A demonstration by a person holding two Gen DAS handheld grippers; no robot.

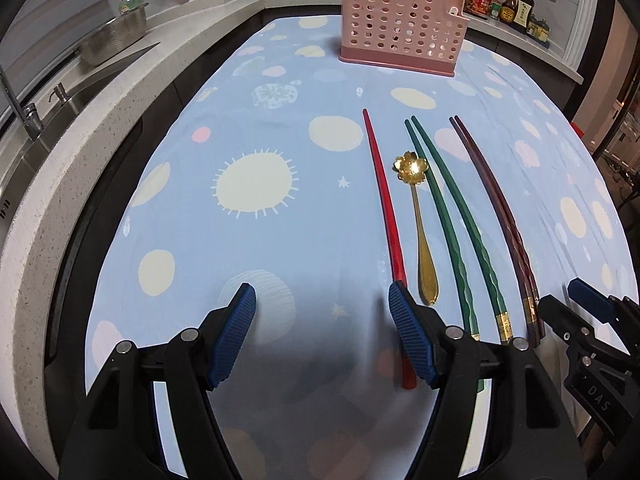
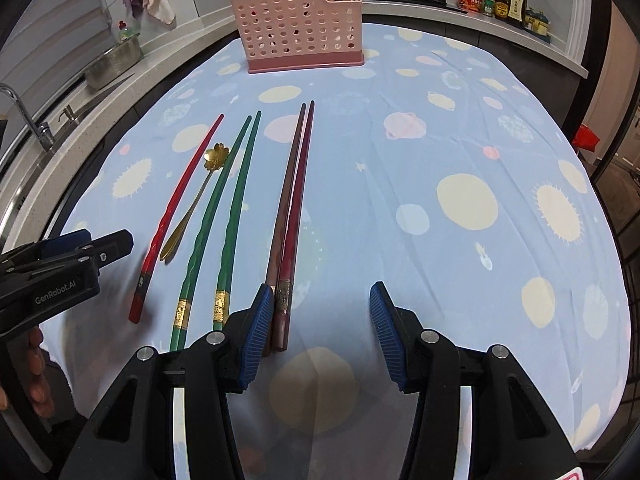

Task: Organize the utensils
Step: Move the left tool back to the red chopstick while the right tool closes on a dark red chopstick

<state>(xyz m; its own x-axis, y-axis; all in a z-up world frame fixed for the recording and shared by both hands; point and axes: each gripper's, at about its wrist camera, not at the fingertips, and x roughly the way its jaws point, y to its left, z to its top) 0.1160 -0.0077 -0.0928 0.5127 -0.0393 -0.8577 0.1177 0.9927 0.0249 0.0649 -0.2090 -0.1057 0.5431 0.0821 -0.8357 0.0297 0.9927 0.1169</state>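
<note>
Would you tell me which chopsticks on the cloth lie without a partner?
The red chopstick, leftmost beside the gold spoon; the green and brown ones lie paired.

A blue dotted tablecloth [image 1: 260,128] covers the table; speckled counter [image 1: 48,184] (steel sink [image 1: 60,120]) at left.

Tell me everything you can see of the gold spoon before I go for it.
The gold spoon looks like shiny metal, with a flower-shaped bowl of scalloped petals, a thin neck and a handle that widens into a teardrop end. It lies flat on the blue patterned tablecloth, bowl toward the pink utensil holder, handle end toward the claws. It sits between the single red chopstick and the green chopstick pair; whether it touches either is unclear. Neither claw touches it.
</note>
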